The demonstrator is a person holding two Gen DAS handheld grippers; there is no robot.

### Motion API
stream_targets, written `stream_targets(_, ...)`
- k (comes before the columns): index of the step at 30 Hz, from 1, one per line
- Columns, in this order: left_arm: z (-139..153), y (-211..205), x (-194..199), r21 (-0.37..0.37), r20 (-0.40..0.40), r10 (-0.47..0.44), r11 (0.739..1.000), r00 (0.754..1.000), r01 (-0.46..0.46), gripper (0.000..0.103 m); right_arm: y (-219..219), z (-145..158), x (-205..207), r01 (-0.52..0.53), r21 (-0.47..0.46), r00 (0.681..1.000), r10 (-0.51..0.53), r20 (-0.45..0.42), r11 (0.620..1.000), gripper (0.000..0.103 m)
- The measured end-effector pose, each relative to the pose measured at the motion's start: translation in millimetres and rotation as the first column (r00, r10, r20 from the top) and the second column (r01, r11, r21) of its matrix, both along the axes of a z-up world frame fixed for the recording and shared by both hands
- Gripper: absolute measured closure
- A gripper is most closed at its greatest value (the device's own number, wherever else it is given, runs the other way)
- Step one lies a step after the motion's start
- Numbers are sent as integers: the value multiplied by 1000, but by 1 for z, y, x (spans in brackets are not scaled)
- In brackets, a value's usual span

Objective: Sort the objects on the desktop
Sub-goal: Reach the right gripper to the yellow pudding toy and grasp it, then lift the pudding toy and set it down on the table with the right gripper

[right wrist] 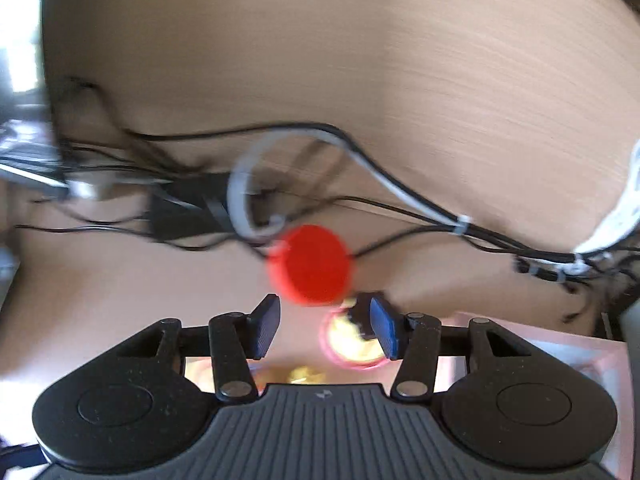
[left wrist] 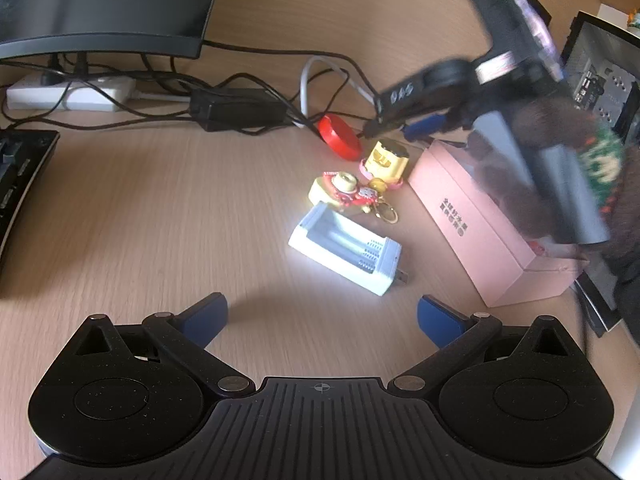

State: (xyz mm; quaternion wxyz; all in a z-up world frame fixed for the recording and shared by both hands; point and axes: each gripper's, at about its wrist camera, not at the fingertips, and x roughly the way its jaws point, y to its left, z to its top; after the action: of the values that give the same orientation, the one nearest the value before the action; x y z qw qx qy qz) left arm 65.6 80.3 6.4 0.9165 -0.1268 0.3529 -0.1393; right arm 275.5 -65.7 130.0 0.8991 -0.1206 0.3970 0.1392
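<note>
Two grippers over a cluttered wooden bench, nothing grasped.

Left wrist view: the left gripper (left wrist: 322, 320) hangs released above the bench (left wrist: 140, 220), its pads wide apart; a white battery charger (left wrist: 344, 248) lies ahead, two yellow keychain figures (left wrist: 360, 184) and a red disc (left wrist: 339, 136) beyond, a pink box (left wrist: 492, 224) to the right.
Right wrist view: the right gripper (right wrist: 324, 326) is partly parted, empty, with the red disc (right wrist: 310, 265) just beyond its fingertips among cables (right wrist: 400, 184).
</note>
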Motion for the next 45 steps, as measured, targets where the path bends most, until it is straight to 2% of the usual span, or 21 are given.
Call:
stream_targets(4, 1, 0, 0, -3, -1, 2, 1000, 1000, -2, 0, -5, -16, 17, 81, -26, 997, -81, 21, 996, 53)
stream_targets(8, 2, 1, -1, -8, -3, 3, 1000, 1000, -3, 0, -1, -29, 32, 122, -76, 992, -125, -23, 990, 53)
stream_targets(12, 2, 1, -1, -8, -3, 4, 1000, 1000, -4, 0, 8, -32, 16, 49, -56, 996, -53, -67, 997, 59)
stream_targets(17, 2, 2, 0, -3, -1, 2, 1000, 1000, -2, 0, 23, -30, -33, -103, -43, 992, 99, -82, 994, 60)
stream_targets(22, 2, 1, 0, -3, -1, 4, 1000, 1000, -4, 0, 15, -23, -93, -205, 54, 966, 211, -147, 977, 61)
stream_targets(25, 1, 1, 0, 2, 1, -2, 1000, 1000, 2, 0, 5, -19, -127, -209, 47, 969, 213, -124, 977, 61)
stream_targets(29, 0, -2, -3, 17, 9, -49, 999, 999, 49, 0, -16, -14, -161, -185, -41, 983, 185, -7, 982, 61)
stream_targets(33, -1, -8, -6, 25, 27, -134, 991, 991, 133, 0, -46, -6, -177, -176, 55, 984, 176, 4, 983, 61)
stream_targets(35, -1, -14, -9, 62, 28, -154, 986, 988, 152, 0, -61, -7, -189, -186, 75, 983, 185, 14, 980, 61)
stream_targets(37, 0, -24, -16, 133, 26, -156, 979, 987, 152, 0, -72, -11, -200, -174, 72, 984, 172, 36, 982, 58)
stream_targets(41, -3, -39, -31, 257, 27, -149, 956, 988, 138, 0, -100, -19, -212, -141, 84, 988, 134, 82, 987, 38)
stream_targets(45, -1, -40, -38, 278, 6, -129, 953, 992, 122, 0, -127, -29, -218, -105, 156, 993, 95, 73, 982, 23)
